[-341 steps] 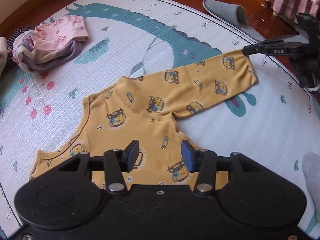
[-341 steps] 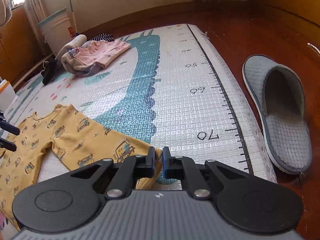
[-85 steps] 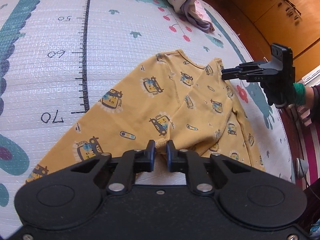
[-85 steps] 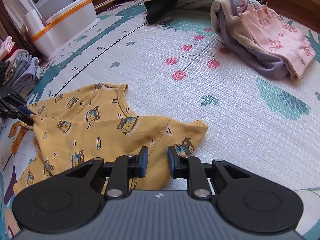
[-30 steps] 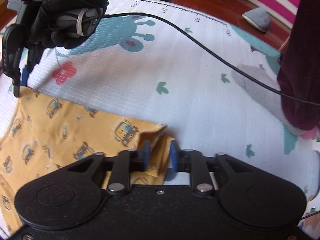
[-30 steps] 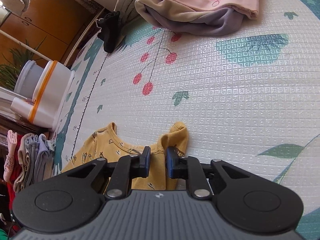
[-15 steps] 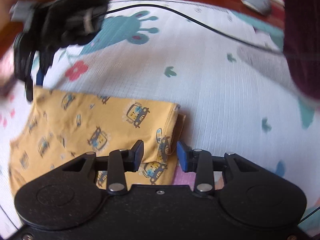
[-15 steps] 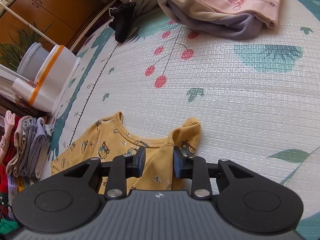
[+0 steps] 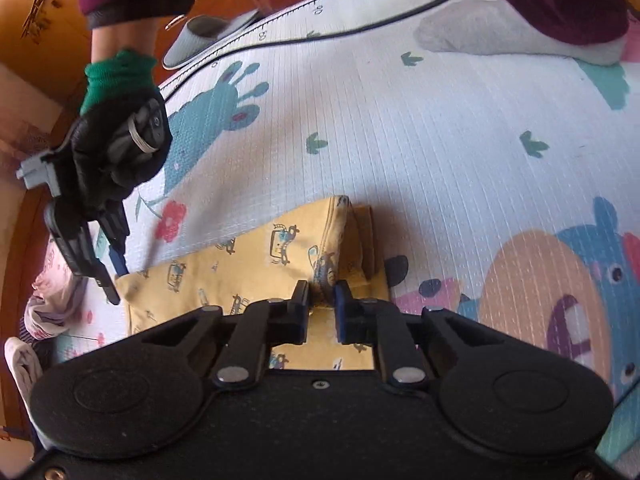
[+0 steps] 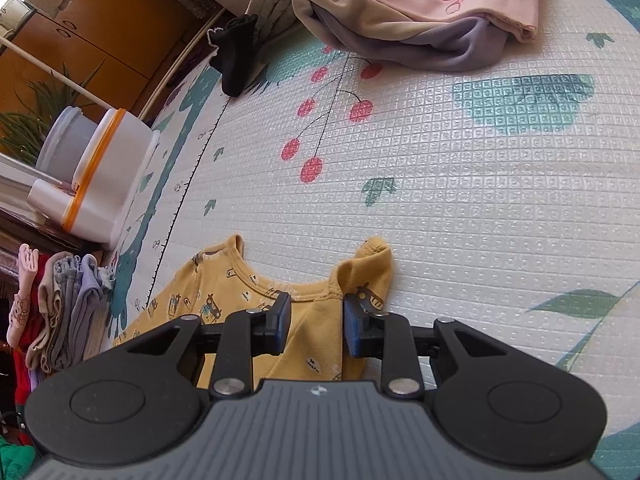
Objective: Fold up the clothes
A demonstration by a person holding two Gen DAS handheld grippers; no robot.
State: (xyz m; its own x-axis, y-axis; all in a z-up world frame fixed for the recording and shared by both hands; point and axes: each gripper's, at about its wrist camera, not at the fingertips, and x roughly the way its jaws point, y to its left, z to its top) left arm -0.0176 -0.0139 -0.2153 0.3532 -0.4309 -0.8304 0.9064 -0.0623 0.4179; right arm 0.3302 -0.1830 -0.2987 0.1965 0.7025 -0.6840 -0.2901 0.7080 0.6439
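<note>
A yellow child's shirt (image 9: 248, 272) with a car print lies folded on the play mat (image 9: 400, 128). My left gripper (image 9: 322, 306) is shut on a raised fold at the shirt's right edge. A gloved hand holds my right gripper (image 9: 114, 280) at the shirt's far left corner. In the right wrist view, the right gripper (image 10: 316, 326) is open just above the shirt (image 10: 224, 276) near its neckline, with fabric showing between the fingers but not pinched.
A pink and grey clothes pile (image 10: 420, 12) and a black sock (image 10: 236, 56) lie at the mat's far end. White tubs (image 10: 104, 176) and stacked folded clothes (image 10: 60, 308) sit left. A slipper (image 9: 200, 40), a cable (image 9: 360, 28) and a socked foot (image 9: 500, 36) are beyond the shirt.
My left gripper was open half a second ago and has now shut on the shirt's folded edge. The right gripper stays open, slightly nearer the neckline.
</note>
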